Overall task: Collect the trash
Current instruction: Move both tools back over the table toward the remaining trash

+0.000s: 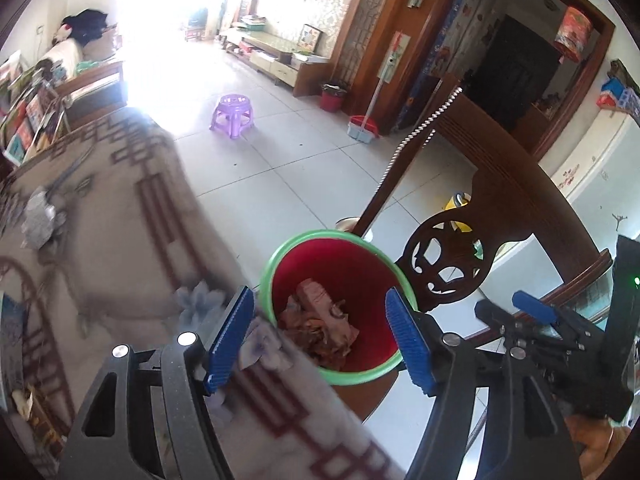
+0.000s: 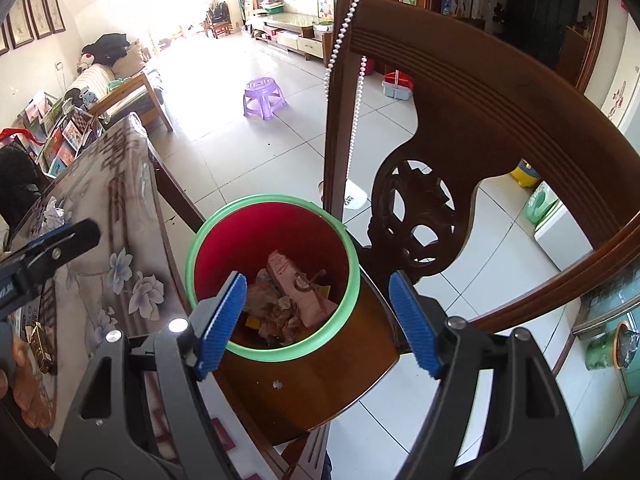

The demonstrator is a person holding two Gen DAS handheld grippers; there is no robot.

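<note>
A red trash bin with a green rim (image 1: 298, 240) (image 2: 256, 201) stands on a wooden chair seat (image 2: 320, 384) beside the table. It holds crumpled paper and a pink carton (image 2: 298, 288) (image 1: 320, 300). My left gripper (image 1: 322, 338) is open and empty above the bin's near rim. My right gripper (image 2: 316, 322) is open and empty just over the bin; it also shows at the right in the left wrist view (image 1: 532, 308). A crumpled white paper (image 1: 40, 220) (image 2: 52, 214) lies on the table to the left. A small brown carton (image 2: 40, 346) lies at the table's near left.
The table has a patterned cloth (image 1: 120, 220) (image 2: 100, 200). The carved chair back (image 2: 460, 120) (image 1: 500, 184) rises behind the bin, with a bead string (image 2: 352, 80) hanging on it. A purple stool (image 1: 234, 114) stands on the tiled floor.
</note>
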